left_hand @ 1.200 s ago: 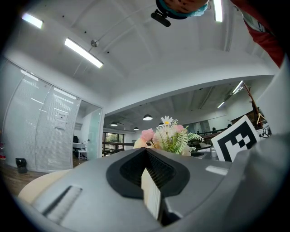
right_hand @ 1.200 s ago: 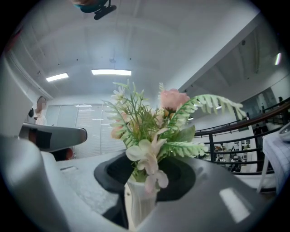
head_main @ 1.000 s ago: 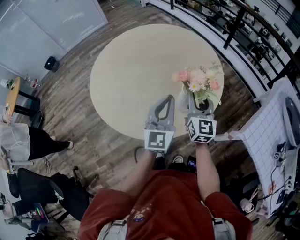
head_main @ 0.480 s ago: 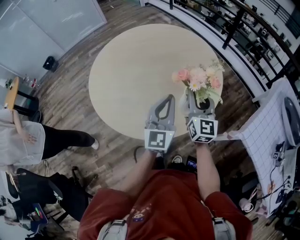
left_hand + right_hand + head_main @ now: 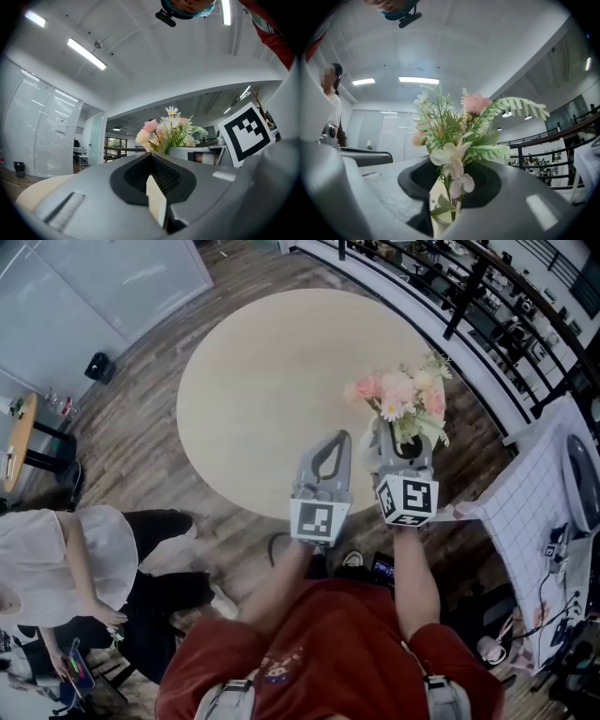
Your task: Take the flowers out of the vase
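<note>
Pink flowers [image 5: 398, 401] sit pinched by their stems in your right tool [image 5: 401, 448], left tool [image 5: 328, 442] pressed together; a slack pinch could drop them.

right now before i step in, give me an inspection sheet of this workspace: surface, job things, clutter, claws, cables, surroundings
surface: round pale table, holds only the job's things
job's things: flowers near the table's right edge, stems between the right claw's jaws; vase cannot be made out
clutter: nothing seen on the table
claws: right claw shut on the flowers' stems; left claw shut, empty, beside it
cables: thin cables by the gridded side table on the right; none on the round table
surroundings: wood floor, railing, person in a white top at lower left
</note>
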The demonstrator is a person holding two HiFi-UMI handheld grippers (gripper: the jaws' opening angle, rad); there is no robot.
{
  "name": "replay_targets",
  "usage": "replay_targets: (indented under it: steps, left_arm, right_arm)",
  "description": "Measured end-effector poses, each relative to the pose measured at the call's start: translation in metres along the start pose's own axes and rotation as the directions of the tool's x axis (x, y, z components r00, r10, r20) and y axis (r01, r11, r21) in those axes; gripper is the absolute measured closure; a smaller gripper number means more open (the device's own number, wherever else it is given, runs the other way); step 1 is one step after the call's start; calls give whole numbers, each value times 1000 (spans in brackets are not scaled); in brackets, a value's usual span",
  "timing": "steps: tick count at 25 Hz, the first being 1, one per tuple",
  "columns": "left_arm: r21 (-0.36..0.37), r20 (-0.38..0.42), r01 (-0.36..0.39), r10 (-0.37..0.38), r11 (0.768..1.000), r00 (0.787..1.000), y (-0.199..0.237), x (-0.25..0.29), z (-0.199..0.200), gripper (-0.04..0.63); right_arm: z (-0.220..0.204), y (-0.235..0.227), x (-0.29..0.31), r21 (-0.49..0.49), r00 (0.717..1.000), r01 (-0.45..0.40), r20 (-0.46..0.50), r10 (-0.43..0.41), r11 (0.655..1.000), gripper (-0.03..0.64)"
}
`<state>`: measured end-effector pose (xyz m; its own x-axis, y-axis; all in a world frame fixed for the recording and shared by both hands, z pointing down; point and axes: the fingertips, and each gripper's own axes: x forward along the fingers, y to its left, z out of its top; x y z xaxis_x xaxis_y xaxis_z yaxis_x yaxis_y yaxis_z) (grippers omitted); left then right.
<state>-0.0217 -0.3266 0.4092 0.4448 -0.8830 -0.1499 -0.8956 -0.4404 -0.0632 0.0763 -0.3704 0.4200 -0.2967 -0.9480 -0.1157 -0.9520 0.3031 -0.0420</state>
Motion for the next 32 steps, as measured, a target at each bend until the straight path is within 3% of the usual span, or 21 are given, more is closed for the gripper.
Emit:
replay_targets:
  steps: [15,32]
  left_arm:
    - [-3,13,5,-5,1000,1000,-2,-3,4,591]
    - [-7,19,29,-29,1000,999,-4,-1,6,591]
  right_arm:
    - [31,1,-5,-17,998,1,59,0,1000,488]
    - [89,0,-17,-19,982,11,187,-8,1000,489]
